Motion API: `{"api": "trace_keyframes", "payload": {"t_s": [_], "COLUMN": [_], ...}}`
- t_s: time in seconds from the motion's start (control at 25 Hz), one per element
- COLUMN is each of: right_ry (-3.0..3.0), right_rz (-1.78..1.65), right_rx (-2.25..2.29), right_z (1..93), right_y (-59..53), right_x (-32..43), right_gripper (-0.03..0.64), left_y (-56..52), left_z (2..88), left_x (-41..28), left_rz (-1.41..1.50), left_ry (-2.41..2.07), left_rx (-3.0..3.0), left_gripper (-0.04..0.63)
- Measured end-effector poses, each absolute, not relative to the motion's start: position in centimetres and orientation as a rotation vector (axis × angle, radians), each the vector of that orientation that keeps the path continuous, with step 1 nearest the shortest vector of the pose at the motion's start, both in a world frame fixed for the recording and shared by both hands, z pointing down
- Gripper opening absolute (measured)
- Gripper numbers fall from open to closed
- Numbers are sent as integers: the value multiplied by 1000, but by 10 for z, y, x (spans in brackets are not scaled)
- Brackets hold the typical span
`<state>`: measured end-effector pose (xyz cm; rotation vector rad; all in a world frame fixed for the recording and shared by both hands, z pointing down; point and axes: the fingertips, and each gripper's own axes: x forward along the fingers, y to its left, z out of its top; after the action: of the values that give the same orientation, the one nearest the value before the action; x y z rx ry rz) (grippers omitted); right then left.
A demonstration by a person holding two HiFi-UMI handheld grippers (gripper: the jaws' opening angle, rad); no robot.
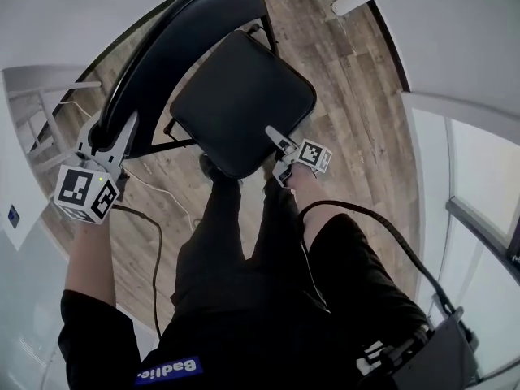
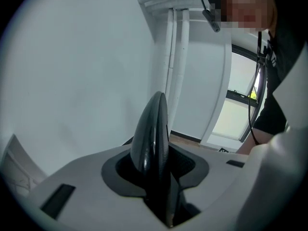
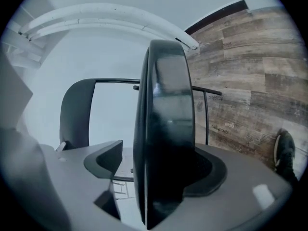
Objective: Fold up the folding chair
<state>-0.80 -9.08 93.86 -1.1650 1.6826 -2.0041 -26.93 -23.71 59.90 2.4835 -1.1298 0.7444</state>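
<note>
Left tongs (image 1: 115,130) clamp backrest (image 1: 185,32); right tongs (image 1: 278,154) straddle seat (image 1: 240,96).

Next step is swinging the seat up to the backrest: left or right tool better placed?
Right. The right tool straddles the front edge of the seat, so lifting there should pivot it up. The left tool is clamped on the backrest, better suited to steadying.

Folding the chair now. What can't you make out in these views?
1. Chair's feet: head view, hidden beneath the seat and backrest; neither gripper view shows them.
2. Left gripper's grip: left gripper view, black backrest against dark pads, so pressing is unclear.
3. Right gripper's lower jaw: head view, mostly hidden under the seat edge.
</note>
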Motion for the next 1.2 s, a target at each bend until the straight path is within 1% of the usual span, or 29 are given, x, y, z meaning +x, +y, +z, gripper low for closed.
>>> {"api": "trace_keyframes", "payload": {"t_s": [0.44,0.8,1.0,1.2], "right_ry": [1699,1689,1699,1706], "right_rz": [-1983,-2002,-1980,-1976], "right_rx": [-1136,-1180,-1168,-1145], "right_z": [862,808,774,740], "right_y": [-113,-137,-161,-188], "right_x": [-25,-54,-77,-94], "right_gripper": [373,374,373,373], "left_y": [-199,-172,-160,-143], "left_z": [564,541,531,523], "left_x": [-236,-225,-219,-196], "left_rz": [825,869,894,943], "left_ry": [-1157,-1124,-1087,-1014], "left_rx": [2529,2569,2585,2580], "left_gripper": [123,104,86,66]}}
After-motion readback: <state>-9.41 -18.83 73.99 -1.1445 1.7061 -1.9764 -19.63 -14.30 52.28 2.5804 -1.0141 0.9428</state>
